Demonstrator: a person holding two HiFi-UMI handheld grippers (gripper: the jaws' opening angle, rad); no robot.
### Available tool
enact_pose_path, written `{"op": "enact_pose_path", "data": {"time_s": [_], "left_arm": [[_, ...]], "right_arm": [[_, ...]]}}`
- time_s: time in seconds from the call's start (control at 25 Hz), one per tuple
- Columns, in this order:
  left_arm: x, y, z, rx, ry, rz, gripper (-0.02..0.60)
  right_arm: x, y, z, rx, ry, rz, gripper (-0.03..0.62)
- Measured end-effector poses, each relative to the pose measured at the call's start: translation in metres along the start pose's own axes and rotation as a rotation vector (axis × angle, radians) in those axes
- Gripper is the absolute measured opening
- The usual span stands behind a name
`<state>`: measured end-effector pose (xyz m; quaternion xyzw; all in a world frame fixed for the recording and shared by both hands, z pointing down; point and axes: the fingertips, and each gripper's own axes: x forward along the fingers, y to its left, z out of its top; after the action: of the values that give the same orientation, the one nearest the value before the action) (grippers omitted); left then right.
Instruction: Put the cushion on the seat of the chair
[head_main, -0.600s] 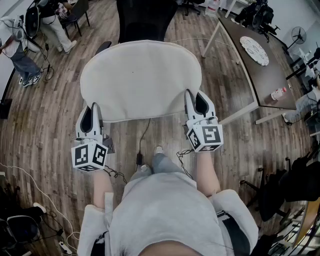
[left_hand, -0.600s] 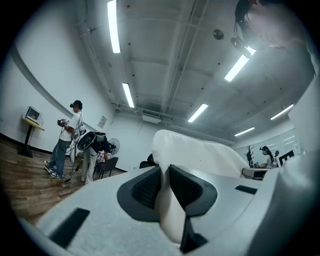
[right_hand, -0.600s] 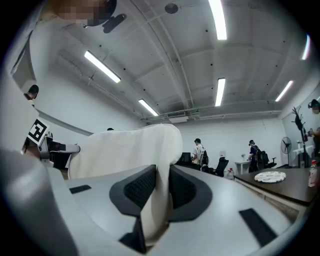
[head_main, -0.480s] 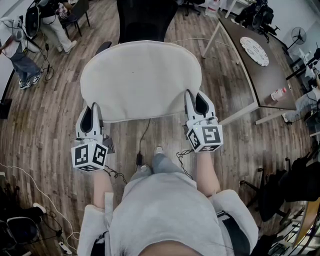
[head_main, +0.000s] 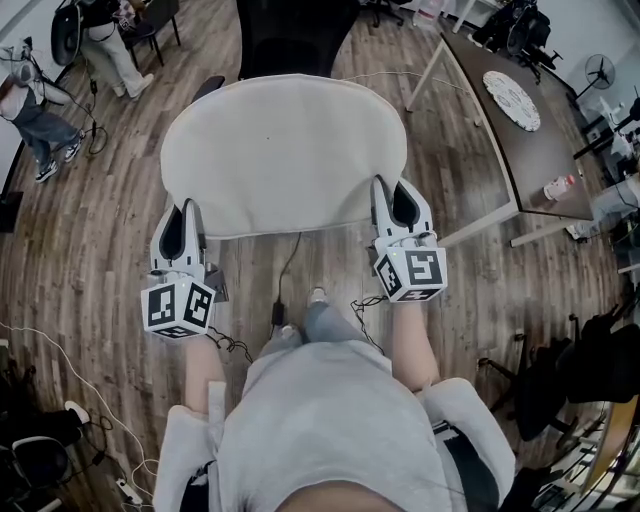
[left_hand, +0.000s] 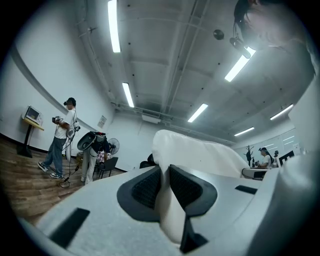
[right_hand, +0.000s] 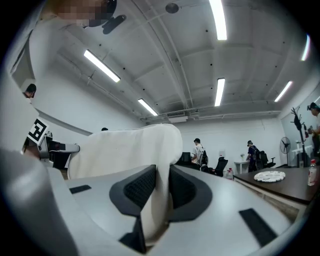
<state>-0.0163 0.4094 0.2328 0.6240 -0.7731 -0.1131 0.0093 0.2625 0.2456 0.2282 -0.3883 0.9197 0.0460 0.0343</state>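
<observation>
A large cream cushion (head_main: 285, 150) hangs flat in the air in front of me, held by its near edge. My left gripper (head_main: 183, 215) is shut on the cushion's near left corner. At the near right corner, my right gripper (head_main: 395, 195) is shut on it too. In the left gripper view the cushion (left_hand: 200, 152) is pinched between the dark pads (left_hand: 145, 187) of the left gripper (left_hand: 164, 175). The right gripper view shows the cushion (right_hand: 125, 150) folded between the jaws of the right gripper (right_hand: 162, 182). The black chair (head_main: 290, 35) stands just beyond the cushion, its seat hidden.
A dark table (head_main: 520, 130) stands at the right with a round patterned plate (head_main: 512, 100) and a bottle (head_main: 558, 187). A cable (head_main: 285, 270) lies on the wooden floor by the person's feet. People (head_main: 30, 110) stand at the far left. More black chairs (head_main: 560, 380) are at the lower right.
The cushion and both grippers sit a touch higher in the head view, closer to the chair. Both grips are unchanged.
</observation>
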Motion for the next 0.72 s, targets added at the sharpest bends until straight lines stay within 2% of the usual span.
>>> {"op": "enact_pose_path", "data": {"time_s": [0.36,0.72], "left_arm": [[0.019,0.01,-0.005,0.001,0.007,0.018,0.061],[0.09,0.025,-0.011,0.01,-0.002,0.052,0.061]], "right_arm": [[0.026,-0.006,-0.008,0.017,0.013,0.012,0.067],[0.103,-0.033,-0.019,0.027,0.003,0.046,0.069]]}}
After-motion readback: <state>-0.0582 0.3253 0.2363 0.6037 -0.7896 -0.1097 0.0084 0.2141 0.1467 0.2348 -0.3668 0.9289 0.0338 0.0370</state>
